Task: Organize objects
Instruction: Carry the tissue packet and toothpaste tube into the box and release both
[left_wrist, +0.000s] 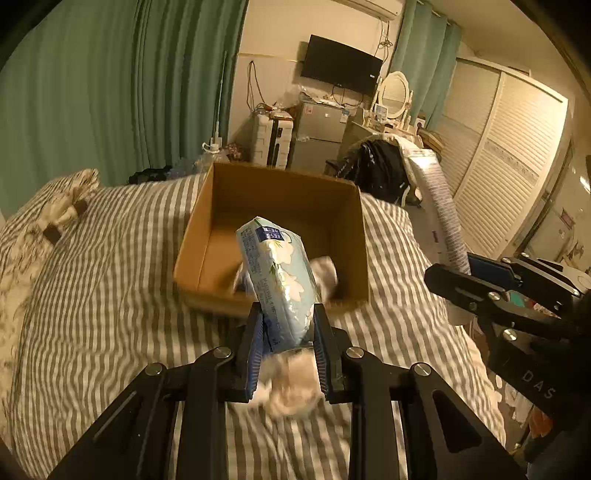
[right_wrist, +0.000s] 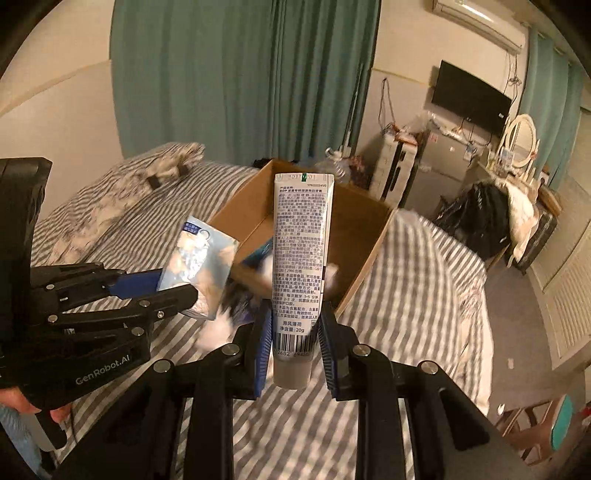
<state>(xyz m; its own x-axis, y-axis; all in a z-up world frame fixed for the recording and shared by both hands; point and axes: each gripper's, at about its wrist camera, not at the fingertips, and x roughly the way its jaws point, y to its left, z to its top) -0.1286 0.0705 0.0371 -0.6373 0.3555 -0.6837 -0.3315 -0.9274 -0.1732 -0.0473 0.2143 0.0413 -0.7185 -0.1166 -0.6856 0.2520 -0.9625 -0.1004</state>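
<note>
While both hold stuff: over the striped bed (left_wrist: 110, 258)
L gripper (left_wrist: 288, 343): clamped on blue pack (left_wrist: 277, 280), near box (left_wrist: 273, 192)
R gripper (right_wrist: 295, 343): clamped on white tube (right_wrist: 301, 258), upright, cap down
Box: open, on bed

Cardboard box (left_wrist: 236, 206) on the bed (left_wrist: 110, 277), pillow (left_wrist: 55, 206) to its left, tissue pack (left_wrist: 280, 280) raised before the box, tube (right_wrist: 301, 258) upright beside it on the right, television (left_wrist: 340, 64) on the wall behind
</note>
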